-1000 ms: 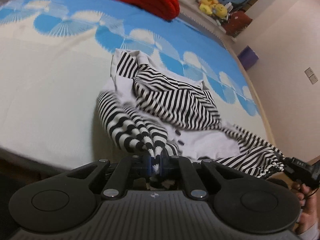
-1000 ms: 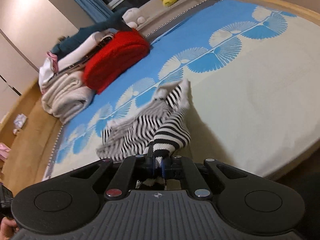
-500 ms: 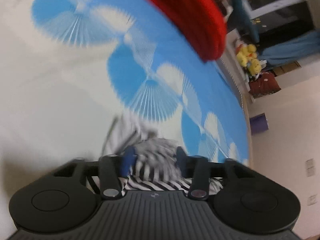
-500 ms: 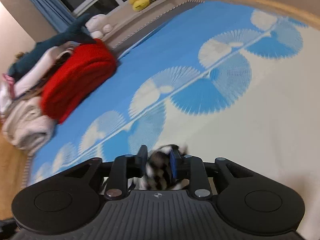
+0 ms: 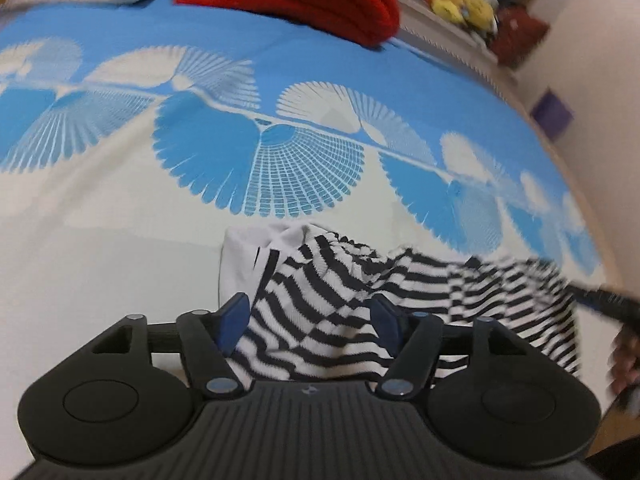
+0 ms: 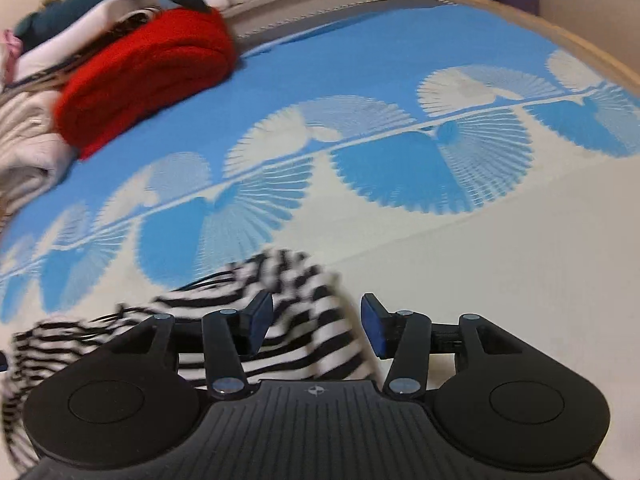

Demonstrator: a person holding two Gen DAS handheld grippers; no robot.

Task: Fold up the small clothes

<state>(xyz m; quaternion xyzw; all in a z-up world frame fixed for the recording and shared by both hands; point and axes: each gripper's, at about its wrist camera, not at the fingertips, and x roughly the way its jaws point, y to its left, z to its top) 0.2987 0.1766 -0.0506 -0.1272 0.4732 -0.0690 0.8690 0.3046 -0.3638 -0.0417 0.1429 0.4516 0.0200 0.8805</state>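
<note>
- The left gripper [image 5: 310,322] has its jaws spread wide with the striped garment [image 5: 360,300] lying loose between and below the blue pads; nothing is pinched.
- The right gripper [image 6: 316,326] likewise stands with jaws wide apart, striped cloth bunched under its left finger and reaching into the gap.
- The garment, black-and-white striped with a white part showing at its near-left corner, lies on the bed [image 5: 100,208], on the cream part just short of the blue fan pattern.
- As a judgement, one fold looks laid down and let go; the cloth is rumpled and uneven, so smoothing and at least one more fold seem left.
- Motion blur smears the garment's right end in the left view and its edges in the right view, and the gripper bodies hide its near edge, so its outline and layer count cannot be told.
- Far back sit a folded red knit [image 6: 148,76] and pale folded clothes [image 6: 24,140], partly cut off.
</note>
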